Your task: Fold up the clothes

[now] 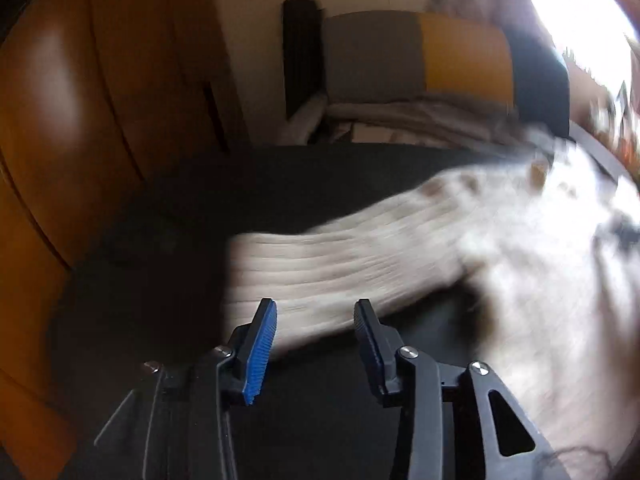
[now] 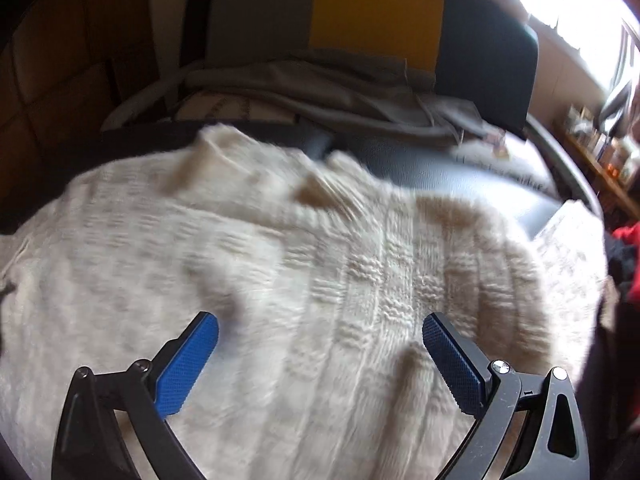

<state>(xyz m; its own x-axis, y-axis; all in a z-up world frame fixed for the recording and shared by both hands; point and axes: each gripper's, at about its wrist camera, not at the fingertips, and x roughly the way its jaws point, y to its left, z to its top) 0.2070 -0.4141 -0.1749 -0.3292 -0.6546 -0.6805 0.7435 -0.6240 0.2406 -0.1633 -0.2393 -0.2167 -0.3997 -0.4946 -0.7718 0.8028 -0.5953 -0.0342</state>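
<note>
The cream knitted sweater (image 2: 304,264) lies spread across the dark tabletop (image 1: 320,168), one sleeve (image 1: 320,264) stretched toward lower centre. Left tool (image 1: 316,312) and right tool (image 2: 320,332) both gape, empty; I'd pinch the sleeve cuff cleanly before folding inward.

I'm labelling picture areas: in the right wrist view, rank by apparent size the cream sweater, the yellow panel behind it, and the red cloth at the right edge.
1. Cream sweater, though nearness to the camera inflates it.
2. Yellow panel.
3. Red cloth, cut off by the edge.
</note>
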